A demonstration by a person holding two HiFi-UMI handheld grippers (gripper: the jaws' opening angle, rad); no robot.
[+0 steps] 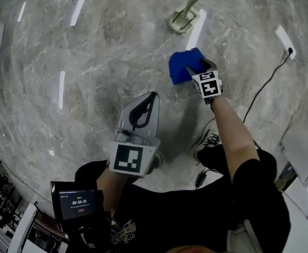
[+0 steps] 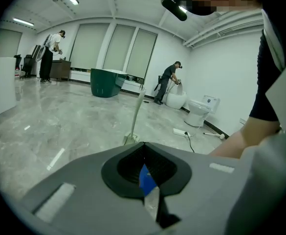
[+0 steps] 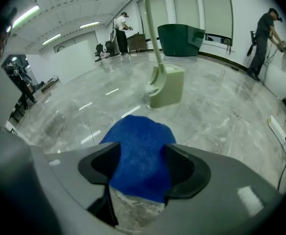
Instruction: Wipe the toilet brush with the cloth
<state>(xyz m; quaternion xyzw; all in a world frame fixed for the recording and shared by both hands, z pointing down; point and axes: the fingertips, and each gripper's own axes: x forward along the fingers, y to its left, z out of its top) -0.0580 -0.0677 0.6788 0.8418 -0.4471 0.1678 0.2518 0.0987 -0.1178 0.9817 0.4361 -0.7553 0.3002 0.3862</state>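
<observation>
at the near left of the head view, a small black screen with a timer readout (image 1: 79, 204) sits beside the person's body. just right of it, the left gripper (image 1: 152, 98), grey with a square-marker cube at its back, hangs over the grey marbled stone floor (image 1: 64, 46) and points away from the person. in the left gripper view its jaws (image 2: 143, 147) are brought together at the tips, with nothing between them; only a sliver of blue shows through the slit behind the tips.

further right and at the far side stands the pale green toilet brush (image 1: 184, 20), upright in its matching square holder on the floor, its long handle rising out of frame. the right gripper view shows the same toilet brush (image 3: 165, 84) just beyond the cloth, apart from it.

the bright blue bunched cloth (image 1: 184, 66) lies nearer than the brush, at the tip of the right gripper (image 1: 202, 67), whose marker cube sits at the end of the person's bare right forearm (image 1: 232, 130). in the right gripper view the jaws (image 3: 143, 153) stand wide apart, with the cloth (image 3: 142, 131) filling the gap between the two black pads.

at the far right, a white power strip (image 1: 284, 40) lies on the floor with a black cable trailing from it.
</observation>
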